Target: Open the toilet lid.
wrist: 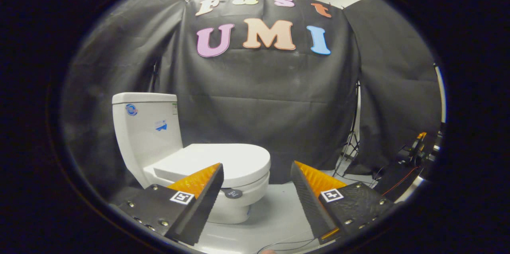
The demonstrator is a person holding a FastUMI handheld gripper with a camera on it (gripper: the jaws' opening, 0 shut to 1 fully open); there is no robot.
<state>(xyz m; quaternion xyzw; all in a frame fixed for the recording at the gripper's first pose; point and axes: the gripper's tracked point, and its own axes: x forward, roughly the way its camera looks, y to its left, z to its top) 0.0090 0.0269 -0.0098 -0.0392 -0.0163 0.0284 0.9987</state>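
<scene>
The toilet lid (pixel 223 158) was seen lying flat and closed on the white toilet (pixel 159 142) at lower left of the frame, beyond and partly behind the left finger, while the gripper (pixel 257 174) was held level, fingers spread wide, nothing grasped.

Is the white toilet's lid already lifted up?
No, the flat white toilet lid lies closed on the bowl, beyond the open gripper, whose fingers touch nothing.

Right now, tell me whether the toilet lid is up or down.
Down. The toilet lid lies flat over the bowl, its front rim level, beyond the open gripper, whose fingers hold nothing.
</scene>
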